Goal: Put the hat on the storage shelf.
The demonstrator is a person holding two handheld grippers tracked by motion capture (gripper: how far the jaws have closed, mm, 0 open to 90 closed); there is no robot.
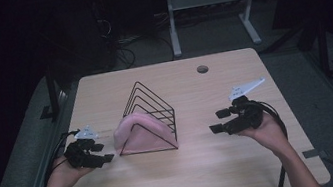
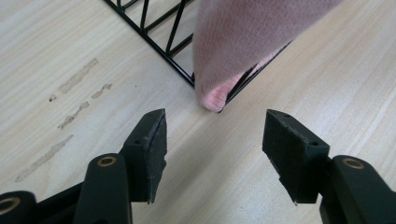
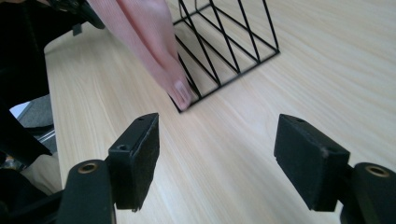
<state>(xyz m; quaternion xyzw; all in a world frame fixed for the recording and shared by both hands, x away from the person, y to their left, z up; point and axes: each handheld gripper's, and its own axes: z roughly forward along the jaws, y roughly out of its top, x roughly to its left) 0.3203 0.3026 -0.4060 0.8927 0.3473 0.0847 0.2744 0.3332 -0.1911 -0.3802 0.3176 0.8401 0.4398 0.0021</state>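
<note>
Both claws low over the light wood worktop (image 1: 201, 164), one each side of the black wire rack (image 1: 151, 118) sitting mid-worktop. Pink cloth (image 1: 140, 133) is draped over the rack's front end, facing the person, folded over the nearest wire triangle & hanging down both sides to the worktop. Left claw (image 1: 100, 153) sits just beside the cloth's left edge, jaws spread wide, nothing btwn them — released. In the left gripper view the left claw (image 2: 215, 140) points straight at the rack's near corner, where the pink cloth (image 2: 243, 51) droops over the black wires (image 2: 159, 39); cloth tip close ahead of the pads, not touching. Some pale scuff marks (image 2: 74, 93) on the wood to one side. Right claw (image 1: 220, 121) hangs well apart from the rack on the other side, jaws also spread, released, holding nothing. In the right gripper view the right claw (image 3: 217, 149) looks across bare wood at the rack (image 3: 229, 42), w/ the cloth (image 3: 154, 42) running down to the rack's base corner. Round cable hole (image 1: 202, 69) near the worktop's far edge.
</note>
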